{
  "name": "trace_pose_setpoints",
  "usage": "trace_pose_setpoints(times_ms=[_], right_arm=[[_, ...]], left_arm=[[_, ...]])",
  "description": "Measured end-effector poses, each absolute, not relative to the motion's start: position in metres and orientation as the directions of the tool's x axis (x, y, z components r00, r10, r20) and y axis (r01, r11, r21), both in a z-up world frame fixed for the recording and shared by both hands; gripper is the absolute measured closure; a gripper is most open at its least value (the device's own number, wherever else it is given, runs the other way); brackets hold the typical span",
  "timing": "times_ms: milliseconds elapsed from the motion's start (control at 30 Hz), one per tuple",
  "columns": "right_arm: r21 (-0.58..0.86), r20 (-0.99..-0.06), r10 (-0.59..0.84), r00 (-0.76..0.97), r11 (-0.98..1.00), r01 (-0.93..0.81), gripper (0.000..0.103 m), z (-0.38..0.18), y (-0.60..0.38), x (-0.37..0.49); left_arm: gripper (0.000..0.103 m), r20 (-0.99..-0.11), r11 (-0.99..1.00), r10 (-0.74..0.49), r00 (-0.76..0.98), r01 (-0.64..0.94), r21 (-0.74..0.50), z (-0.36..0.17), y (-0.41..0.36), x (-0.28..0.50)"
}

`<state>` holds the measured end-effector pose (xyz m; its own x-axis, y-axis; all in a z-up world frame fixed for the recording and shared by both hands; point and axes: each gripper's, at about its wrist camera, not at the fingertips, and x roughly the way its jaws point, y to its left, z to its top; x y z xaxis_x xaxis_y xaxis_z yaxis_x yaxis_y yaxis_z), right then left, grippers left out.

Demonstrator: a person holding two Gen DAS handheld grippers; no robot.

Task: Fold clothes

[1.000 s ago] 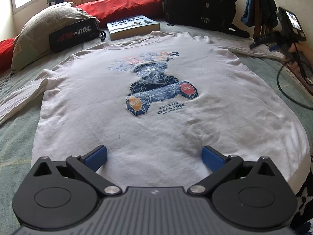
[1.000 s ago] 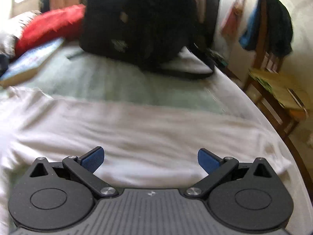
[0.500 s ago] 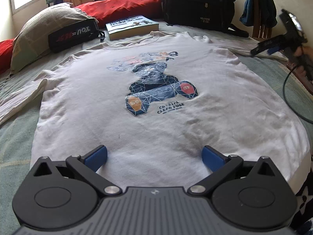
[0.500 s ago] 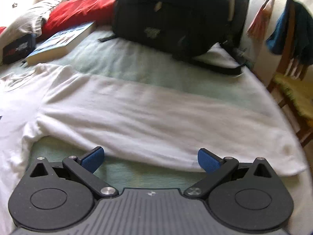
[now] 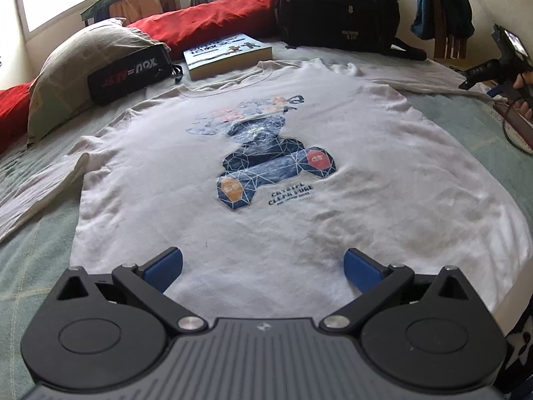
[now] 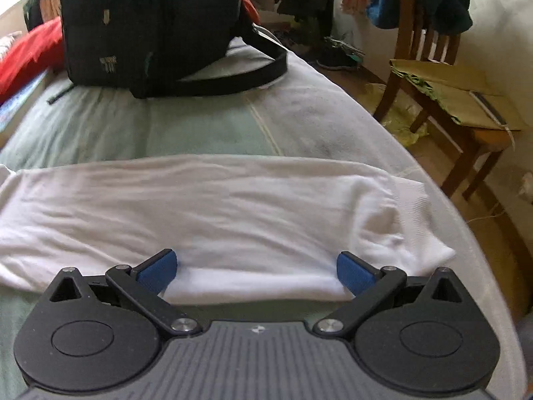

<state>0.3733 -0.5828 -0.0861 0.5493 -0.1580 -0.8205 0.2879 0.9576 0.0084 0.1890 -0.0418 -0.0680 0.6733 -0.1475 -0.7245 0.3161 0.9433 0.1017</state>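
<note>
Shirt (image 5: 266, 173) print left view only; sleeve (image 6: 206, 213) cuff right.

Left low over shirt (image 5: 266, 153); right nearer sleeve (image 6: 213, 206)

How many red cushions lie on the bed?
2 seen: a long red cushion behind the book, and another red cushion at the left edge, beside the grey pillow. More may be hidden.

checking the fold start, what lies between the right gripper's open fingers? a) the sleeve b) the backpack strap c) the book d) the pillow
a: in the right wrist view the white sleeve lies flat on the bed, and its near edge sits between the open blue fingers of the right gripper.
</note>
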Motion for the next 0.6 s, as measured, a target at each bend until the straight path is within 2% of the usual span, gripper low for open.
trace_pose_setpoints(times_ms=[100,267,433,600], right_arm=[[-0.008,-0.804,-0.187,0.564,0.953,0.304,0.000,-0.069,-0.571,0.376],[0.097,-0.785,-0.030,0.619,0.980,0.171,0.000,-0.045,-0.514,0.399],[0.185,-0.806,0.112,0.582,0.980,0.067,0.000,-0.051,-0.438,0.443],[0.149,-0.833,0.105,0.543,0.988,0.038,0.000,-0.069,-0.384,0.479]], left_arm=[[0.001,-0.720,0.941,-0.162,0.675,0.324,0.093,-0.065,-0.041,0.187],[0.001,-0.704,0.944,-0.165,0.690,0.317,0.089,-0.061,-0.035,0.184],[0.001,-0.688,0.950,-0.167,0.706,0.301,0.078,-0.058,-0.023,0.183],[0.001,-0.668,0.954,-0.176,0.723,0.292,0.064,-0.056,-0.010,0.183]])
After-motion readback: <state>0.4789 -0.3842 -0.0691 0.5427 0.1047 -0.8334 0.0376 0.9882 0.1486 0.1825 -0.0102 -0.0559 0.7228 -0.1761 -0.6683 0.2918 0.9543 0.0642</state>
